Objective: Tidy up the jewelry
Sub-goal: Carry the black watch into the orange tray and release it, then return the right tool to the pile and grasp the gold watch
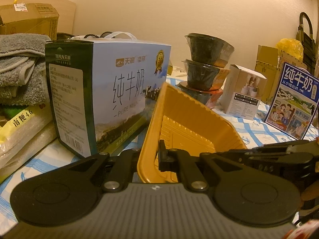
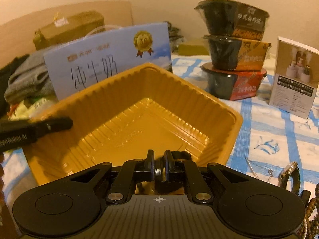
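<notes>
A gold plastic tray [image 2: 139,91] sits on the blue-checked cloth, empty inside. My left gripper [image 1: 148,157] is shut on the tray's [image 1: 179,107] near rim, one finger inside and one outside. It shows in the right wrist view [image 2: 49,126] at the tray's left rim. My right gripper [image 2: 159,162] is shut on a black watch [image 2: 159,172] and holds it over the tray's near corner. Another watch [image 2: 290,176], a thin silver chain [image 2: 257,169] and brown bead strings [image 2: 311,207] lie on the cloth at the right.
A blue milk box [image 1: 111,91] stands just behind the tray, with folded grey towels [image 1: 20,67] and rice bags [image 1: 22,127] to its left. Stacked black bowls [image 2: 233,55], a small white box [image 2: 293,79] and a second milk carton [image 1: 293,101] stand to the right.
</notes>
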`<state>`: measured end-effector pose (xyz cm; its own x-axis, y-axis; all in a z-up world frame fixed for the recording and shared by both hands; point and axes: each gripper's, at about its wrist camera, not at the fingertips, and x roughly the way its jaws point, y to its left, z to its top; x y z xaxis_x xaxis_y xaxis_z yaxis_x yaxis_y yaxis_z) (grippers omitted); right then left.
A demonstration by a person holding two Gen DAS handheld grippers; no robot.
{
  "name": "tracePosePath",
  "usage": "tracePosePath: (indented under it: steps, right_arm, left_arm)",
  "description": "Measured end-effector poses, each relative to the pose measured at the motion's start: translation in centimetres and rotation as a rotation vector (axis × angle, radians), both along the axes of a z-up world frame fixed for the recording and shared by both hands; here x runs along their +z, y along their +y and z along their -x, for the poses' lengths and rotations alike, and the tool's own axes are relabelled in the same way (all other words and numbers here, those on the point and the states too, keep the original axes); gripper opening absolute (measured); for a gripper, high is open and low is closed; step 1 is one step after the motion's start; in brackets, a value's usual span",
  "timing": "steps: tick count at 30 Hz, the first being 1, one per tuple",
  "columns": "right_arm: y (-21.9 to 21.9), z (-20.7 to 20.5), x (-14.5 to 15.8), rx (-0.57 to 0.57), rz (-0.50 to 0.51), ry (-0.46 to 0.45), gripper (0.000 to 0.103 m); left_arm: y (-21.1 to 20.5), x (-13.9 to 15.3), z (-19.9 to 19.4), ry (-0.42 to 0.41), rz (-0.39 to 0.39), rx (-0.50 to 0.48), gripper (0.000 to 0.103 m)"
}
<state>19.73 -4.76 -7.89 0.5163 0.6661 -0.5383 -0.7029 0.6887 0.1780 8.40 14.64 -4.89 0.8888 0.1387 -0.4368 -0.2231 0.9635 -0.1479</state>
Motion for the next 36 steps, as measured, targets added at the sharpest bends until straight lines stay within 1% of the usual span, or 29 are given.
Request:
tracePosePath:
  steps: [3, 5, 10, 12, 17, 24, 29, 36]
  right_arm:
    - [-1.1, 0.1, 0.8, -0.026, -0.044, 0.037, 0.011]
    - [-2.1, 0.6, 1.5, -0.042, -0.069, 0.037, 0.013]
    - [-6.6, 2.2, 2.2, -0.136, -0.131, 0.059, 0.030]
    - [-8.6, 2.7, 2.2, -0.186, -0.137, 0.066, 0.032]
    - [-12.8, 3.3, 1.4, -0.311, -0.090, 0.093, 0.033]
    - [-16.7, 3.2, 0.2, -0.416, -0.011, 0.119, 0.033]
    - [-18.0, 3.2, -0.3, -0.437, 0.029, 0.109, 0.033]
    - [-17.4, 2.6, -0.3, -0.416, 0.049, 0.085, 0.032]
  left_arm:
    - [0.1, 0.0, 0.0, 0.001, 0.004, 0.000, 0.005]
    - [0.1, 0.1, 0.0, 0.000, 0.003, -0.002, 0.005]
    - [0.1, 0.0, 0.1, 0.000, 0.006, 0.000, 0.005]
    - [0.1, 0.0, 0.2, 0.000, 0.005, 0.001, 0.005]
    - [0.1, 0.0, 0.2, 0.001, 0.005, 0.002, 0.005]
    - [0.1, 0.0, 0.1, 0.001, 0.003, 0.002, 0.005]
    - [0.1, 0.0, 0.1, 0.002, 0.003, 0.002, 0.005]
    - [0.1, 0.0, 0.1, 0.001, 0.003, 0.001, 0.005]
